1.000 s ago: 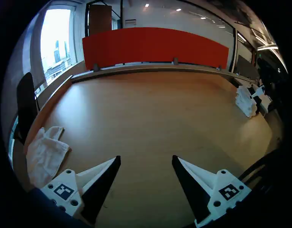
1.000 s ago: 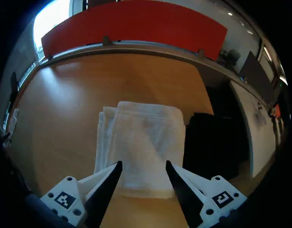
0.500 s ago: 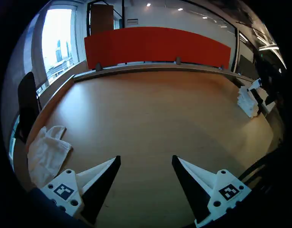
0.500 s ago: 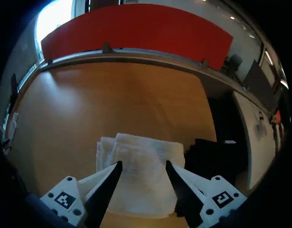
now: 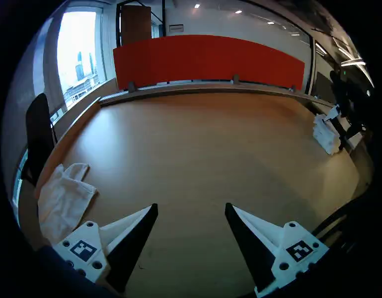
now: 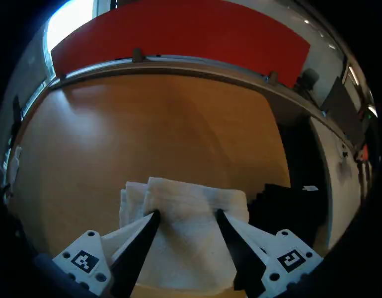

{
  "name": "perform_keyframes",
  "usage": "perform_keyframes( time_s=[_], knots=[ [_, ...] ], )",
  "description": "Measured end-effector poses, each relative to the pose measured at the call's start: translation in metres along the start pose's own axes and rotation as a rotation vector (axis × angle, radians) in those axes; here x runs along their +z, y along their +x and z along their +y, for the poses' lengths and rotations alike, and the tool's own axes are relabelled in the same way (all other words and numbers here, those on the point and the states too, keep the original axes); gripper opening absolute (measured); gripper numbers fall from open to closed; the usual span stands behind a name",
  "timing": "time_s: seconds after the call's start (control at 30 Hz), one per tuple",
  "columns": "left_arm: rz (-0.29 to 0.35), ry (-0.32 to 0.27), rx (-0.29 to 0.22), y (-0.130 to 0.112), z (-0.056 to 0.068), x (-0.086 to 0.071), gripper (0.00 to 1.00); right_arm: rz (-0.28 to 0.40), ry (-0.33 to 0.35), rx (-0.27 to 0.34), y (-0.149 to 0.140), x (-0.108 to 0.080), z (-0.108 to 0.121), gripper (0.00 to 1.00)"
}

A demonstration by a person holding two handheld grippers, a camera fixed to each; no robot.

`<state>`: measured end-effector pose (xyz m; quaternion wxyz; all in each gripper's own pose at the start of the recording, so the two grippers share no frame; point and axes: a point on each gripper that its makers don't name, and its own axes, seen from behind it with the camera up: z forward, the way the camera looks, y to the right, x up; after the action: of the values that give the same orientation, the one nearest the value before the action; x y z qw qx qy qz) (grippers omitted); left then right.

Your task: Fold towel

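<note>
Wooden table — right gripper, fingers spread, over folded towel.

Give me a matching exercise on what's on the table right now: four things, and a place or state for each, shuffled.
1 folded towels
2 loose towel
3 red divider
4 left gripper

A standing along the table's far edge
B open over bare wood
C at the right gripper's fingertips
D crumpled near the table's left edge in the left gripper view

Pairs: 1-C, 2-D, 3-A, 4-B
</note>
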<state>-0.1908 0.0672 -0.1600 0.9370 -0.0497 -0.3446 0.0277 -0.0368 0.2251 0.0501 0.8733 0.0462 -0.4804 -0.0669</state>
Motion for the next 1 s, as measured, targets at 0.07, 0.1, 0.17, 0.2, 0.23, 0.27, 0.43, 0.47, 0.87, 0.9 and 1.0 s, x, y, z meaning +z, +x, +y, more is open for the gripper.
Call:
perform_keyframes(
  time_s=[0.07,0.1,0.17,0.2,0.23,0.27,0.43,0.47,0.87,0.9,1.0],
  knots=[
    [0.0,0.003,-0.001,0.0,0.0,-0.001,1.0,-0.005,0.0,-0.001,-0.001,0.003,0.0,0.88],
    [0.0,0.004,-0.001,0.001,-0.001,-0.001,1.0,-0.006,0.0,-0.001,-0.002,0.003,0.0,0.88],
    [0.001,0.006,-0.001,0.001,-0.001,-0.001,1.0,-0.004,0.0,0.001,-0.002,0.004,0.0,0.88],
    [0.001,0.006,-0.002,0.001,-0.001,-0.002,1.0,-0.002,0.001,0.002,-0.002,0.003,-0.001,0.88],
    [0.002,0.006,-0.002,0.001,-0.001,-0.002,1.0,0.004,0.0,0.004,-0.001,0.001,0.0,0.88],
    [0.002,0.006,-0.003,0.001,-0.001,-0.001,1.0,0.008,0.0,0.004,0.0,0.0,0.0,0.88],
    [0.007,0.006,-0.005,0.002,-0.002,-0.001,1.0,0.049,-0.007,0.011,0.007,-0.014,0.002,0.88],
    [0.008,0.006,-0.005,0.002,-0.002,-0.001,1.0,0.053,-0.008,0.013,0.007,-0.016,0.003,0.88],
    [0.023,0.007,-0.018,0.002,-0.007,-0.003,1.0,0.102,-0.029,0.032,0.008,-0.039,0.004,0.88],
    [0.024,0.007,-0.019,0.002,-0.007,-0.003,1.0,0.109,-0.032,0.032,0.008,-0.042,0.004,0.88],
    [0.029,0.008,-0.025,0.003,-0.008,-0.003,1.0,0.134,-0.047,0.031,0.009,-0.051,0.004,0.88]
  ],
)
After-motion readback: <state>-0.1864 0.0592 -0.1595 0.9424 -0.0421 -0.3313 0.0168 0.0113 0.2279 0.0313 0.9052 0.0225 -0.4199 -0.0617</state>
